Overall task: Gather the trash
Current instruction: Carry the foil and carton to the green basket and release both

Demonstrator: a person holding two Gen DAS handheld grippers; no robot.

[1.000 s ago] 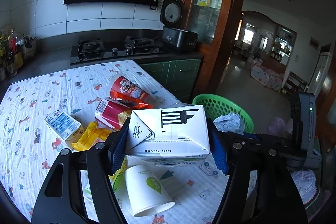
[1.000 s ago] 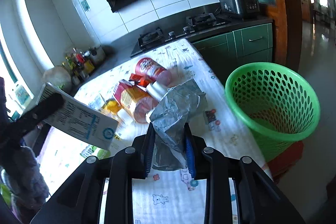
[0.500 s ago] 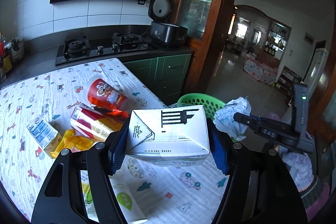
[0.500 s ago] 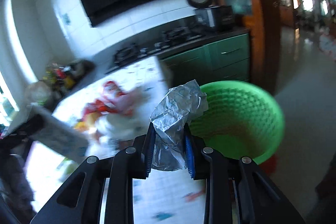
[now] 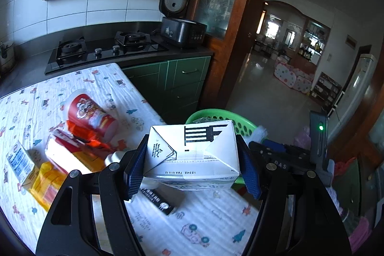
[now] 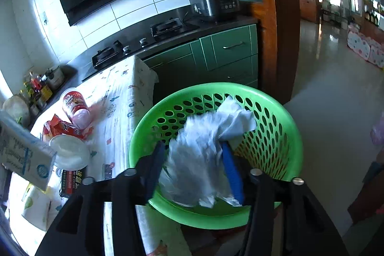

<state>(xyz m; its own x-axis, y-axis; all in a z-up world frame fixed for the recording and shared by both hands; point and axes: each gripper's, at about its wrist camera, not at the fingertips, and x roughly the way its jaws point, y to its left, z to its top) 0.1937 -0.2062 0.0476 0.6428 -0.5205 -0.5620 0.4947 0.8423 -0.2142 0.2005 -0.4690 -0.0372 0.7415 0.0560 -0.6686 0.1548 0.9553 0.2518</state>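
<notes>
My left gripper [image 5: 192, 166] is shut on a white milk carton [image 5: 192, 155] and holds it above the table's right edge, near the green basket [image 5: 236, 127]. My right gripper [image 6: 194, 167] hangs over the green perforated basket [image 6: 285, 133]. Its jaws stand apart, and the crumpled silver-white wrapper [image 6: 204, 150] sits blurred between them, over the basket's opening. The carton in the left gripper also shows at the left edge of the right wrist view [image 6: 21, 155].
On the cartoon-print tablecloth [image 5: 36, 97] lie a red paper cup [image 5: 91, 115], a red and yellow box [image 5: 67, 155], a small blue carton [image 5: 20, 163], a yellow packet [image 5: 46, 185] and a black packet [image 5: 157, 199]. Green cabinets [image 6: 228, 52] and a stove [image 5: 103, 49] stand behind.
My right gripper swung from over the table to above the basket and its jaws opened, loosening the wrapper. My left gripper moved the carton right, toward the basket.
</notes>
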